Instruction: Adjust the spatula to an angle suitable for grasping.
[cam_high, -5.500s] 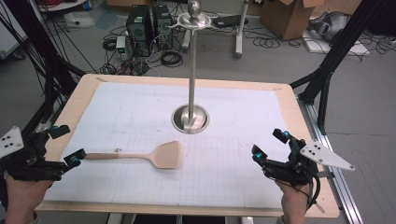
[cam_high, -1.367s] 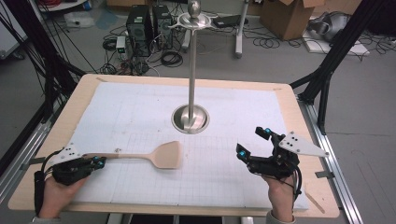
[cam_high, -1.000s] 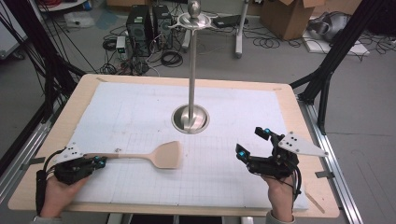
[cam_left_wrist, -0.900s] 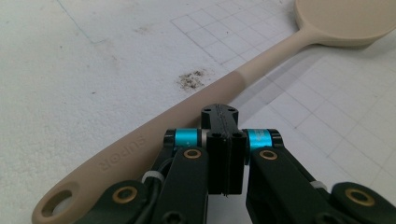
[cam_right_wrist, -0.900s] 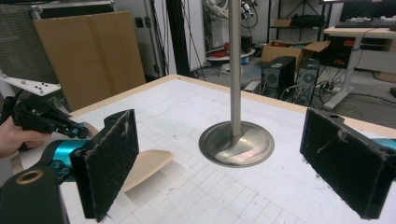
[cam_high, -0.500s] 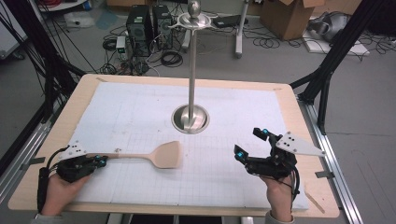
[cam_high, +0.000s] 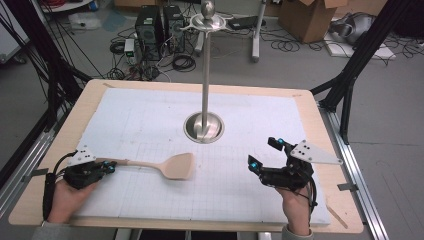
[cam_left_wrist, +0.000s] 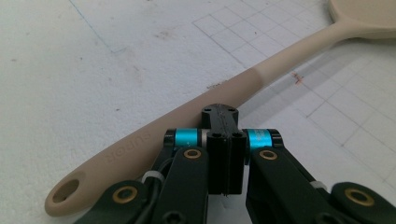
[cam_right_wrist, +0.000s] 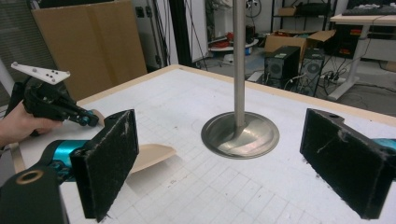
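At the left edge of the table (cam_high: 200, 90), we see the left gripper (cam_high: 102, 168) low on the white grid mat (cam_high: 150, 120), its jaws closed on the handle of the wooden spatula (cam_high: 167, 164). In the left gripper view, the left gripper's pads (cam_left_wrist: 224, 135) meet tight together over the pale handle of the spatula (cam_left_wrist: 261, 74), near its hole end. Compared with the earliest frame, where this gripper sat off the table's left edge with jaws apart, it has come in to the handle and clamped. The spatula itself lies flat on the mat, blade pointing toward the centre, where it lay before. Behind it stands the metal stand (cam_high: 204, 125) with its tall pole. Farther right, the right gripper (cam_high: 264, 155) holds its jaws wide apart, gripping nothing; it has shifted inward over the mat since the earliest frame.
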